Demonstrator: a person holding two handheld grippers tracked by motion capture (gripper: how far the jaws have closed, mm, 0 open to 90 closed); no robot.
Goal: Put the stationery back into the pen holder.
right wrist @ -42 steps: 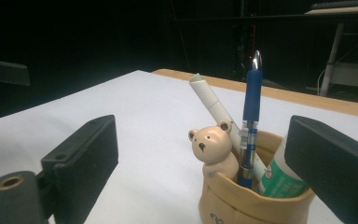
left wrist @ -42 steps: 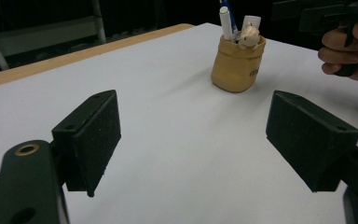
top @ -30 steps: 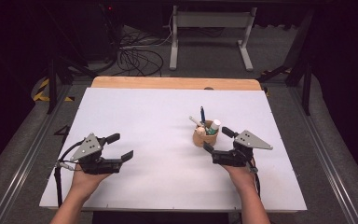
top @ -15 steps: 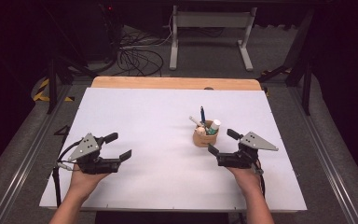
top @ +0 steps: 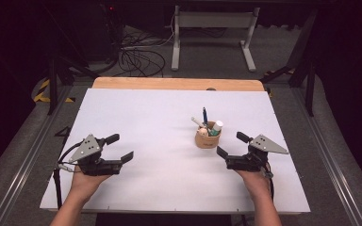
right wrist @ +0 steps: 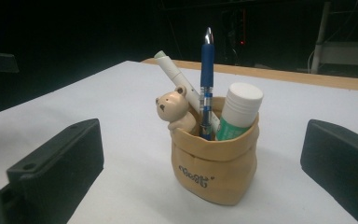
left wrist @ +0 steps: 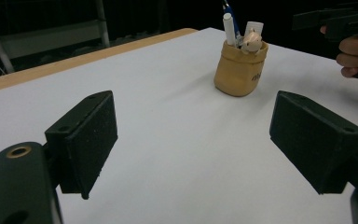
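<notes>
1. Pouch [top: 208, 139] – tan soft pen holder w/ rolled rim, upright on the white counter [top: 160, 117], right of centre. Landmark for all entries below.
2. Contents of pouch: blue pen [right wrist: 206, 88] upright at centre; pale green-capped marker [right wrist: 179, 81] leaning away to the left in the right gripper view; glue stick [right wrist: 239, 109] w/ white cap at the right side; small bear figure [right wrist: 175, 112] hanging on the front-left rim.
3. Right gripper [top: 233, 146] – just beside pouch, on its near-right side in the high view, held in the person's right hand [top: 256, 179]. Fingers [right wrist: 60, 158] wide, have just been opening; nothing pinched. In the right gripper view pouch stands ahead of the fingers, centred on the gap, not touching either pad.
4. Left gripper [top: 121, 147] – well apart from pouch, far to its left, near the counter's front-left. Fingers [left wrist: 86, 135] wide, nothing betw. them. In the left gripper view pouch sits far ahead, upper right of the gap.
5. Wooden strip [top: 174, 84] – along the counter's far edge, well behind pouch.
</notes>
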